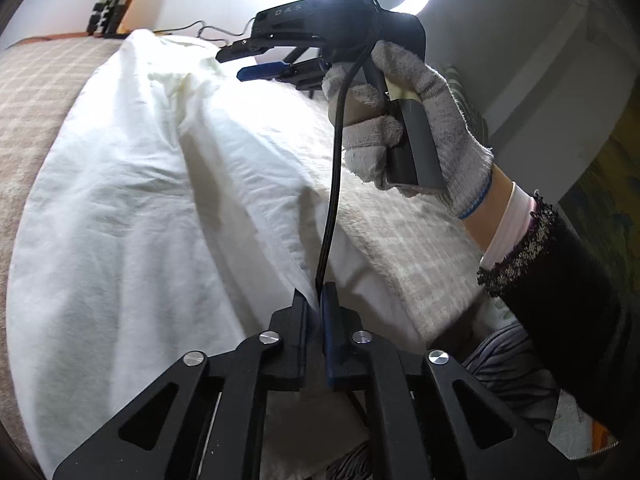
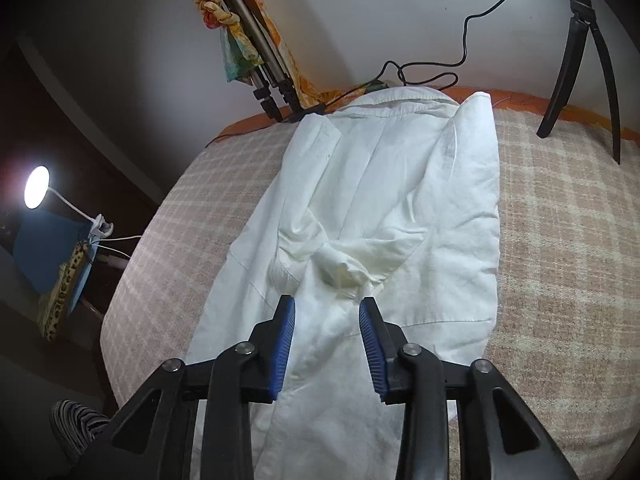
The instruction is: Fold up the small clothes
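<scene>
On the checked blanket, left gripper pinches white shirt.

The left gripper is pinched tight on an edge of the white shirt. The shirt lies spread over a checked blanket. A gloved hand holds the right gripper above the far end of the shirt, its fingers apart. A black cable hangs down, maybe touching the left gripper.
</scene>
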`<state>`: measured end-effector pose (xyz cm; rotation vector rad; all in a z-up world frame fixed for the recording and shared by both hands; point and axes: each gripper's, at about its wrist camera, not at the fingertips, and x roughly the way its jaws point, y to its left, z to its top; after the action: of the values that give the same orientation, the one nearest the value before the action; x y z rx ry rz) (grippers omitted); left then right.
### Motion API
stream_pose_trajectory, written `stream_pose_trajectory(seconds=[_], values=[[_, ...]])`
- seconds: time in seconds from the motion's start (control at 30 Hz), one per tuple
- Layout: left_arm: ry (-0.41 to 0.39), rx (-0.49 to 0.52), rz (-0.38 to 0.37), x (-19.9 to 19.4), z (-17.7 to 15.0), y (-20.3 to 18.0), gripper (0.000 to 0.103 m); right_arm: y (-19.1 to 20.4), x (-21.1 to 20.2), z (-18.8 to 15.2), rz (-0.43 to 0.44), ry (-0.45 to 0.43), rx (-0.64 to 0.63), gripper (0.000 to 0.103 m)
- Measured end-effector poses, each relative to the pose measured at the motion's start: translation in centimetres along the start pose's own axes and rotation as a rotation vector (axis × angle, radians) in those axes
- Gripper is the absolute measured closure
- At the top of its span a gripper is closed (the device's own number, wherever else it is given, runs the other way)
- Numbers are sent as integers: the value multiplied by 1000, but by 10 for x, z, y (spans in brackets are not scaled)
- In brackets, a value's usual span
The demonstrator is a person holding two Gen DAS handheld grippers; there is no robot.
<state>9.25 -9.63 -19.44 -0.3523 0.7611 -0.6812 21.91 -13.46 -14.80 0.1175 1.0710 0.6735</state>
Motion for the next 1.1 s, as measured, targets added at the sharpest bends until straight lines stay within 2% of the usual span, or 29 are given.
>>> stream_pose_trajectory(seconds=[0.1,0.17,0.23,0.33,0.43,0.53,0.6,0.8,0.9,0.97,1.0,1.1], values=[[-11,-9,-3,-8,-1,-1,99,-5,-21,-5,-33,-42,10,68],[-2,-13,3,-12,-2,1,99,-8,-31,-14,-61,-39,8,69],[12,-33,4,-12,-3,7,99,-8,-36,-26,-70,-17,-3,71],[24,-43,11,-8,-6,10,99,-10,-39,-53,-128,25,-5,72],[65,-10,38,-8,-8,4,99,-23,-47,-83,-144,59,60,72],[112,48,56,-10,-9,0,88,-26,-63,-113,-173,50,51,71],[132,84,57,-19,-14,-4,82,-23,-80,-130,-150,7,36,71],[140,164,88,-50,-15,-13,82,13,-98,-166,-128,-82,-107,71],[114,203,117,-68,-6,-15,79,29,-89,-179,-142,-57,-167,71],[108,233,135,-75,-1,-15,72,33,-79,-187,-131,-19,-182,71],[113,254,145,-79,1,-14,65,35,-75,-192,-131,-2,-193,72],[175,342,170,-81,-2,-15,59,38,-67,-206,-152,47,-232,71]])
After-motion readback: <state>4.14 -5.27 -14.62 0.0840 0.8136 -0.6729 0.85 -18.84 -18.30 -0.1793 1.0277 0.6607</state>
